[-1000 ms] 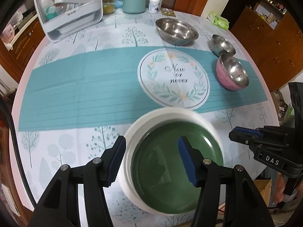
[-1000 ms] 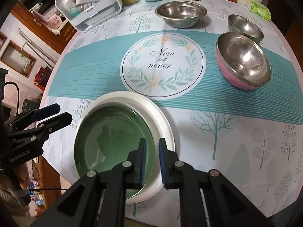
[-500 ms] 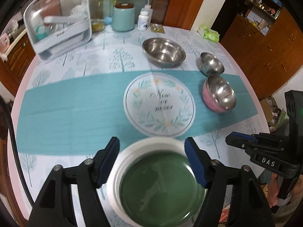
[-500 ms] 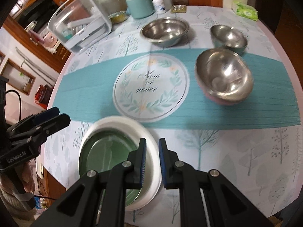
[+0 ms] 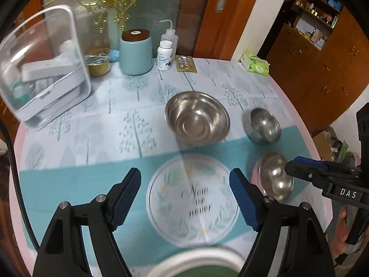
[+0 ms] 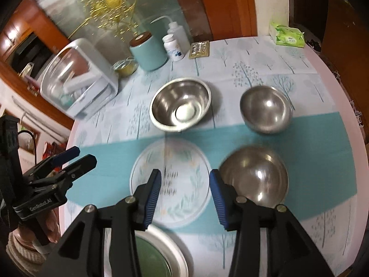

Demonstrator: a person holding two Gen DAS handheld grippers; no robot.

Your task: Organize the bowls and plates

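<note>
Plates sit stacked at the near edge of the table: the green plate [image 6: 152, 256] nested in the white plate [image 6: 171, 245], now slipping out of both views, where a second ago they filled them. Both claws have left them. The left gripper [image 5: 184, 196] has just been opening and stands wide and empty; the right gripper [image 6: 184, 198], pinched nearly closed a second ago, has just been opening too, with nothing between its pads. That reads as plates done, bowls next. Just right of the printed medallion [image 6: 170, 182] is the pink-sided steel bowl [image 6: 253, 177]; farther right the small steel bowl [image 6: 265, 109]; far centre the large steel bowl [image 6: 181, 105]. All three stand upright, empty, shiny and apart.
</note>
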